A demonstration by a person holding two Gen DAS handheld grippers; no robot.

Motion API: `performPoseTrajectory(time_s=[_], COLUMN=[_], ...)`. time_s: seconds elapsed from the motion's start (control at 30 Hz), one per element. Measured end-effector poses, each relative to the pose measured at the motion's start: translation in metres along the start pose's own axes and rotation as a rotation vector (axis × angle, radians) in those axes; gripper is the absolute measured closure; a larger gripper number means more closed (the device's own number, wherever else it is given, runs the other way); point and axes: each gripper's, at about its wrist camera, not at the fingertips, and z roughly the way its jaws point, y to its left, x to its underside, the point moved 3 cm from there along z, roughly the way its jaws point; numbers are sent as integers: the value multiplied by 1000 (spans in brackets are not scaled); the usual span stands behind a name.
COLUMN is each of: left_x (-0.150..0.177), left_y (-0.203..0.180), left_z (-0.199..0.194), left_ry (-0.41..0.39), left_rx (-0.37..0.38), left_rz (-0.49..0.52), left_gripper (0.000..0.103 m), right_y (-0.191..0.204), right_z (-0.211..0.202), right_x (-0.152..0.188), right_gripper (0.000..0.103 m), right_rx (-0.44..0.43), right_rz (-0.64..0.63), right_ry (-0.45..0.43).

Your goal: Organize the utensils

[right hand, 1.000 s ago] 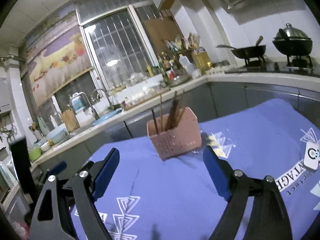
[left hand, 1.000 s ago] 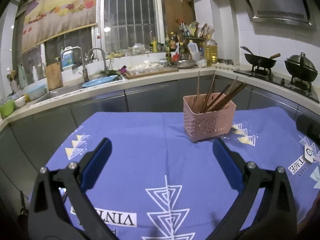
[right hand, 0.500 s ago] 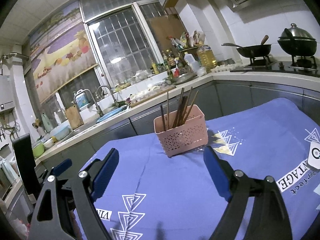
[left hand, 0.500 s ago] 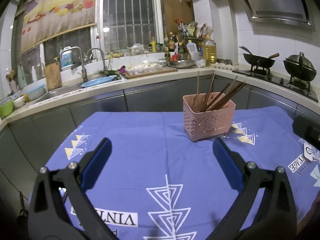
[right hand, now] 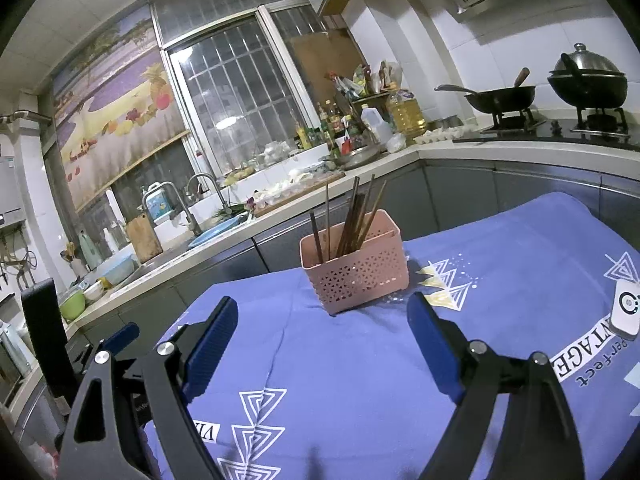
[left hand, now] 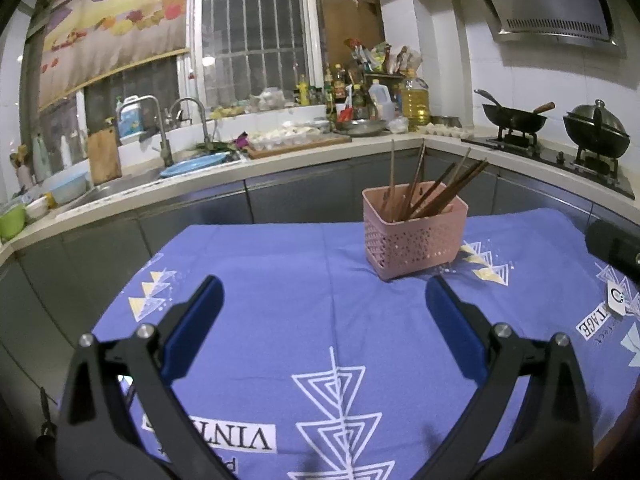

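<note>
A pink perforated basket [left hand: 414, 236] stands on the far middle of the blue tablecloth [left hand: 280, 292] and holds several brown chopsticks [left hand: 432, 188] leaning upright. It also shows in the right wrist view [right hand: 356, 264], with its chopsticks [right hand: 356, 216]. My left gripper [left hand: 324, 304] is open and empty, above the cloth in front of the basket. My right gripper [right hand: 322, 320] is open and empty, also short of the basket. The left gripper shows at the lower left of the right wrist view [right hand: 120, 338].
A small white device [right hand: 628, 312] lies on the cloth at the right. A counter with a sink [left hand: 120, 184] runs behind the table. Woks [left hand: 516, 118] sit on a stove at the right.
The right wrist view has swung so the basket sits more centred and closer. The left gripper has barely moved. Both grippers stay open.
</note>
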Motion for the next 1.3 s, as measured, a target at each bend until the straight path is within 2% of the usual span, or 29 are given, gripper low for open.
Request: performPoseTrajectory(time_s=[0.53, 1.1, 1.3], left_x=[7, 9, 17], left_y=[1, 0, 0], left_z=[8, 8, 12], left_ry=[45, 42, 42], left_rx=[26, 28, 56], left_rz=[-5, -2, 27], left_gripper=[6, 6, 6], right_y=[0, 2, 2], right_z=[-1, -1, -1], right_x=[1, 1, 1], right_gripper=[17, 17, 17], right_rx=[-1, 1, 1], right_rz=[1, 0, 3], right_ry=[3, 3, 4])
